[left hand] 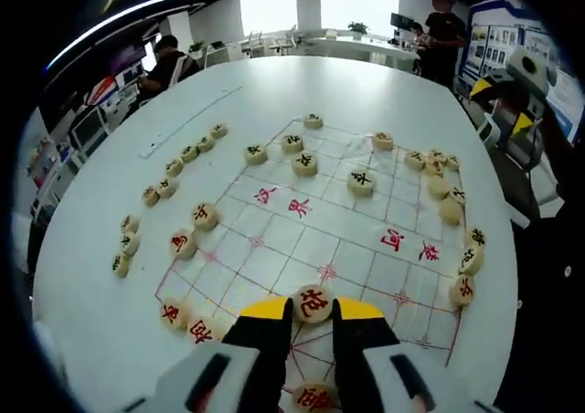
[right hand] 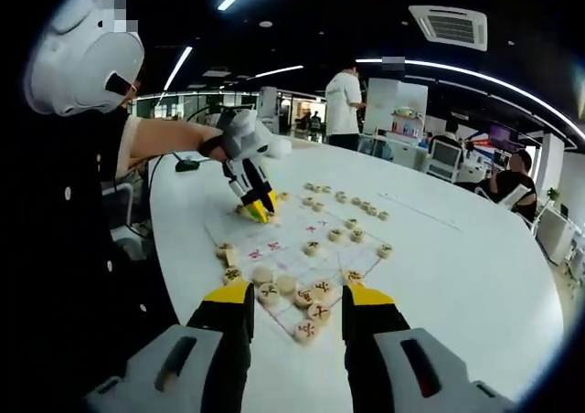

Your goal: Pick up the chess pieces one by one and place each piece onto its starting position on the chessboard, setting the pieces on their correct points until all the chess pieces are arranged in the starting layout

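A paper chessboard (left hand: 274, 267) with red lines lies on a round white table (left hand: 228, 93). My left gripper (left hand: 313, 311) is shut on a round wooden piece with a red character (left hand: 313, 301), low over the board's near edge. Another red piece (left hand: 313, 398) lies just below it, between the jaws. Black-marked pieces (left hand: 304, 164) stand on the far half. Loose pieces (left hand: 187, 153) line the table to the left, and more (left hand: 450, 210) crowd the right edge. My right gripper (right hand: 297, 294) is open above a cluster of pieces (right hand: 294, 291). Across the board (right hand: 292, 235) the left gripper (right hand: 259, 214) points down.
A thin clear strip (left hand: 187, 121) lies on the table beyond the loose pieces. My right gripper (left hand: 501, 93) hangs off the table's right side. A person (left hand: 169, 61) sits at a desk behind, and another (right hand: 345, 102) stands past the table.
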Demonstrator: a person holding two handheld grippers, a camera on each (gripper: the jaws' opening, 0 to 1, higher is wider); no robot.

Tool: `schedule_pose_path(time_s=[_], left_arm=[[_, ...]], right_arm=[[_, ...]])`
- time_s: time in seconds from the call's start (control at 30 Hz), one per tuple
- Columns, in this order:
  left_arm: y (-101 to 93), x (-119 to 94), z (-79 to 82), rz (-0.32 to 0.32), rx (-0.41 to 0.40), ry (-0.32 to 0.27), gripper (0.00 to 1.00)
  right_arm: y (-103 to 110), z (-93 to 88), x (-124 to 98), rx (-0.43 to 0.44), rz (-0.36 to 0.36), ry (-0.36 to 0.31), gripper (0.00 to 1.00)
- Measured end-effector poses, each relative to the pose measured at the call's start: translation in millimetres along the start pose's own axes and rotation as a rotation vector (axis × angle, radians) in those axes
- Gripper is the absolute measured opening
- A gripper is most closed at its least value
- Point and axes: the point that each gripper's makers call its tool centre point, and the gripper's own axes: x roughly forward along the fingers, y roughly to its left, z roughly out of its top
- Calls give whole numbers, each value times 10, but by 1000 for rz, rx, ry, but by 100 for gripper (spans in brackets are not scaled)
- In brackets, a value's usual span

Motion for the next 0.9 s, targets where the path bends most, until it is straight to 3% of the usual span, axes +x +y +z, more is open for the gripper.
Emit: schedule_pose_path(time_s=[0.23, 0.5, 0.9], left_arm=[[268, -100, 131, 73, -7, -54, 20], [566, -58, 240, 127, -30, -77, 20], [858, 96, 382, 152, -67, -77, 20]], right_arm=[[13, 20, -22, -2, -2, -9, 39], [32, -3, -91, 9, -14, -15, 39], [-12, -52, -148, 34, -40, -12, 39]])
